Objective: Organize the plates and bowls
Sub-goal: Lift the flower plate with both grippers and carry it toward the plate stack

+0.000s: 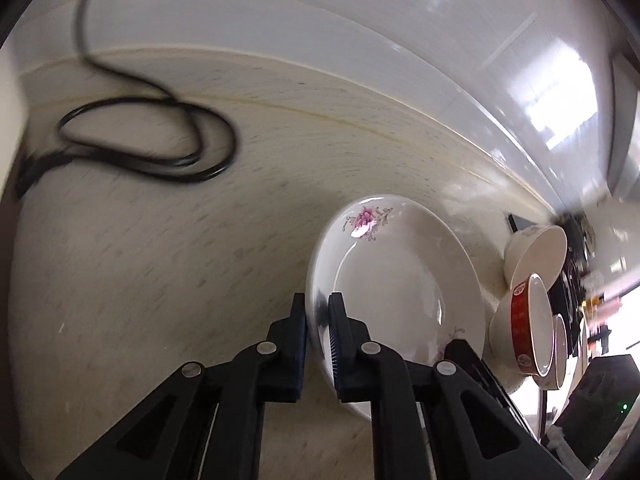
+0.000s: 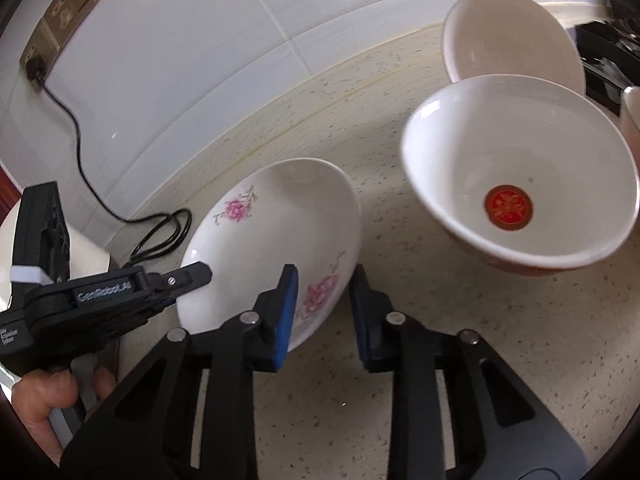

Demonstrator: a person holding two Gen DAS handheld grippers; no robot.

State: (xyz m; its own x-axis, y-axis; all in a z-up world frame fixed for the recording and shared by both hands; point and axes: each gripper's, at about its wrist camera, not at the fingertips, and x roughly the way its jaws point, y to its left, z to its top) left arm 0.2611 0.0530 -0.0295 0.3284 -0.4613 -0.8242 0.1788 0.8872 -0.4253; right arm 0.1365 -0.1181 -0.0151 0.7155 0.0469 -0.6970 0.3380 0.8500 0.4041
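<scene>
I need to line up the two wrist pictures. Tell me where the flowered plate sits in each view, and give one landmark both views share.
Left wrist view: the flowered plate is lower centre-right, its near rim pinched by the left tool.
Right wrist view: the flowered plate is centre-left, with the right tool around its lower right rim.
Shared landmark: the black cable looped on the counter, beyond the plate.

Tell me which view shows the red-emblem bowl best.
The right wrist view: the red-emblem bowl faces the camera, showing its white inside and the red emblem at the bottom. In the left wrist view the same bowl sits at the right edge, seen side-on, showing only its red outer band and rim.
</scene>
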